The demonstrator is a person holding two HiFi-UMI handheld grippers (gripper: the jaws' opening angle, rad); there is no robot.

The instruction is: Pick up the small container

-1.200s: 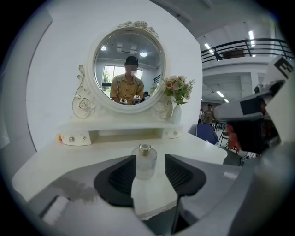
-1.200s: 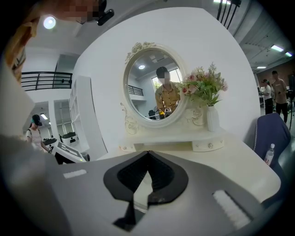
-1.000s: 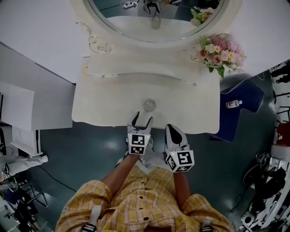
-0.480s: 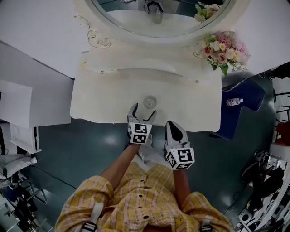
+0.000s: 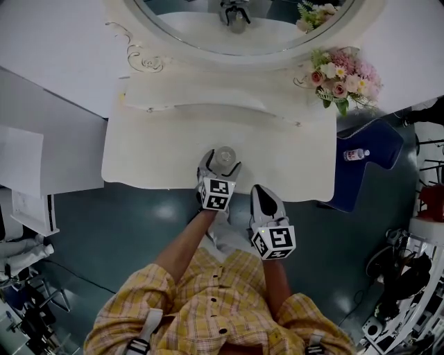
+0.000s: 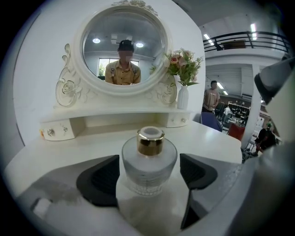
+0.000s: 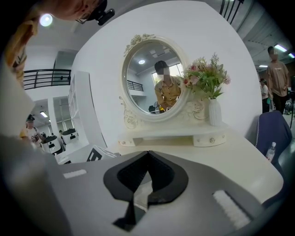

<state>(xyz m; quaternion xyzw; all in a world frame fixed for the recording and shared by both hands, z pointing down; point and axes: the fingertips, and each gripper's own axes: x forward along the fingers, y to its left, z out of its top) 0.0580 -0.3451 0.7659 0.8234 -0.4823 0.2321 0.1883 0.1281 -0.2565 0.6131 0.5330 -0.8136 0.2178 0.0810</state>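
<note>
The small container is a frosted glass jar with a gold cap, standing upright near the front edge of the white dressing table. My left gripper reaches over that edge with its jaws wide on either side of the jar. In the left gripper view the jar stands between the two dark pads, with a thin gap on each side of my left gripper. My right gripper hangs shut in front of the table edge with nothing in it; in its own view the right gripper has its pads together.
An oval mirror stands at the back of the table, above a low shelf with small drawers. A vase of pink flowers is at the back right. A blue chair with a small bottle on it stands to the right.
My left gripper has moved forward over the table edge, its jaws have spread, and the jar now stands between them. The right gripper has hardly moved.
</note>
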